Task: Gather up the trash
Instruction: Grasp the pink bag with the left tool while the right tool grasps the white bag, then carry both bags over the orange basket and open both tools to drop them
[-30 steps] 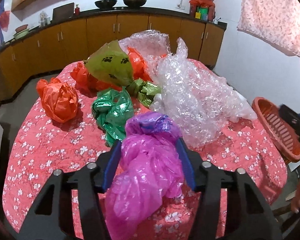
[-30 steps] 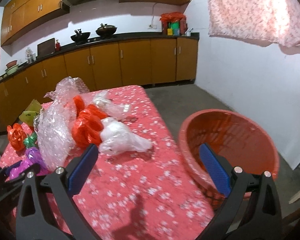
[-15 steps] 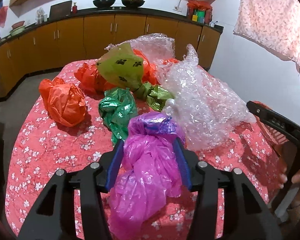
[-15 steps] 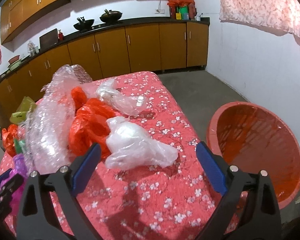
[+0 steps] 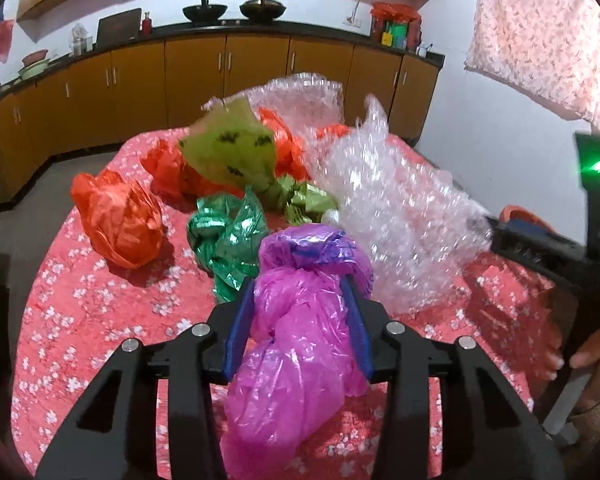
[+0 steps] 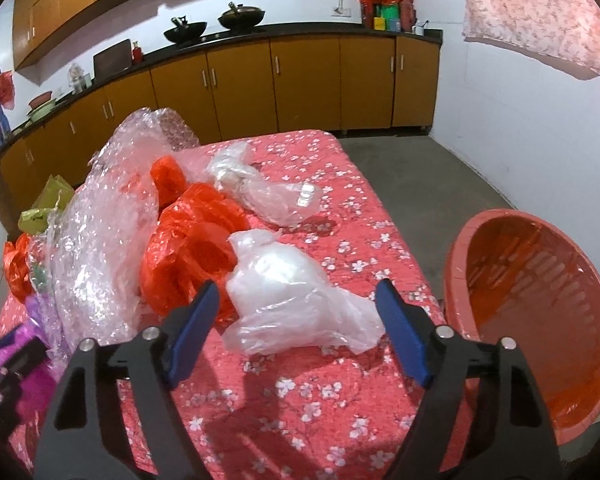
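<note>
So there's this tabletop [image 6: 320, 412] with a red flowery cloth, and it's covered in crumpled plastic. The left gripper [image 5: 298, 300] has a magenta plastic bag [image 5: 296, 352] between its jaws, which are closing in on it, blue pads pressed against both sides of the bunched middle while the purple top of the bag pokes out past the tips. Right behind that sits a shiny green bag [image 5: 228, 240], with an orange bag [image 5: 118, 220] off to its left and an olive-green bag with dark paw prints [image 5: 230, 152] further back, leaning on more orange plastic. A big crinkly sheet of bubble wrap [image 5: 396, 208] takes up the right side of that pile. Over on the other end, the right gripper [image 6: 298, 316] is angled down at a clear whitish bag [image 6: 296, 300] lying on the cloth; its jaws are coming together but stand wide apart on either side of the bag, not touching it as far as I can see. Just left of that bag is a red-orange bag [image 6: 192, 252], and another clear bag [image 6: 272, 196] lies a bit further back. A red plastic basket [image 6: 540, 320] sits off the tabletop's right edge, tilted with its opening facing the table. A person's fingers [image 5: 592, 356] show at the right edge of the left view.
</note>
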